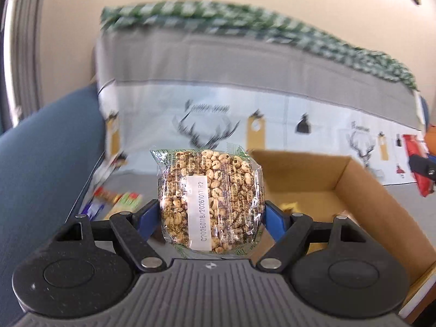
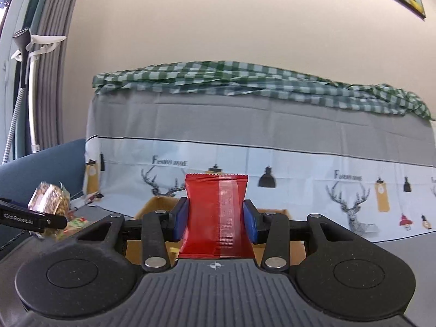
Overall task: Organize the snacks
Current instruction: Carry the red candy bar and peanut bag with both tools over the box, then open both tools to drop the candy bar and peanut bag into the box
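My left gripper (image 1: pixel 211 215) is shut on a clear pack of puffed grain cake (image 1: pixel 211 190) with a white date label, held upright above the table. My right gripper (image 2: pixel 216 219) is shut on a red snack packet (image 2: pixel 215 215), also held upright. An open cardboard box (image 1: pixel 362 190) lies just right of the left gripper, with a yellow item inside; in the right wrist view its rim (image 2: pixel 155 203) shows behind the red packet. The left gripper with its grain pack (image 2: pixel 47 200) shows at the left of the right wrist view; the red packet (image 1: pixel 417 160) shows at the far right of the left wrist view.
Several loose snack packets (image 1: pixel 117 199) lie on the grey table at the left. A blue sofa arm (image 1: pixel 41 150) stands at left. A deer-print cloth (image 2: pixel 245 169) covers the sofa back behind, with a green checked cloth (image 2: pixel 245 79) on top.
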### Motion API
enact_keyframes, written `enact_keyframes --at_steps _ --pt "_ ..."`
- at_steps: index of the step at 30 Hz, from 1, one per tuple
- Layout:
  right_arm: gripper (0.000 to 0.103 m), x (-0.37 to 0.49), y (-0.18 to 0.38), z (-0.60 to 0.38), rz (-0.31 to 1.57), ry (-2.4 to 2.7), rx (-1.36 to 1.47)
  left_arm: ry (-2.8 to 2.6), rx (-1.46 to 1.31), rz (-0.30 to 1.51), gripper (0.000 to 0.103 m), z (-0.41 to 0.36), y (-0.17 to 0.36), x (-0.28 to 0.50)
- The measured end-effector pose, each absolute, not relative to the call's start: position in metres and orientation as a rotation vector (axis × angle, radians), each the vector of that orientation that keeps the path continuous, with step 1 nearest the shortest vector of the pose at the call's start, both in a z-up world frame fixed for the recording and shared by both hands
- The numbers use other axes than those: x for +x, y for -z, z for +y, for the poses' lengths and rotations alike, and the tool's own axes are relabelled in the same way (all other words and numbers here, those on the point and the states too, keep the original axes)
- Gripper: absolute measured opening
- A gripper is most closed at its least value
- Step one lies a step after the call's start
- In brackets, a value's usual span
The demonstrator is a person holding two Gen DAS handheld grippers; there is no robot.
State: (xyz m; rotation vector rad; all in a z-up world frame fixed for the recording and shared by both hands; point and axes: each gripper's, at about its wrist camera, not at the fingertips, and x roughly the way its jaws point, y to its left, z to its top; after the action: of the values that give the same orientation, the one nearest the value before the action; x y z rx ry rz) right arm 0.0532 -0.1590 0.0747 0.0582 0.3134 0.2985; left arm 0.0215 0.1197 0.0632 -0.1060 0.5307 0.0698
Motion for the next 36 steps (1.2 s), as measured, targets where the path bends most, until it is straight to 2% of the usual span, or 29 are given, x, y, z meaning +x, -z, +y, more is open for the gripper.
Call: enact_keyframes --at_steps 6,17,36 --pt "0.044 0.053 -0.07 -0.182 0.33 -0.252 0.043 0.036 -0.128 0.463 0.083 0.082 -0.067 0.03" --pt "0.044 0.053 -0.06 -0.199 0.346 -0.209 0.004 0.142 -0.238 0.508 0.083 0.035 -0.056 0.057" --pt "0.044 0.057 -0.057 -0.186 0.346 -0.232 -0.02 0.194 -0.241 0.489 0.083 -0.001 -0.051 0.059"
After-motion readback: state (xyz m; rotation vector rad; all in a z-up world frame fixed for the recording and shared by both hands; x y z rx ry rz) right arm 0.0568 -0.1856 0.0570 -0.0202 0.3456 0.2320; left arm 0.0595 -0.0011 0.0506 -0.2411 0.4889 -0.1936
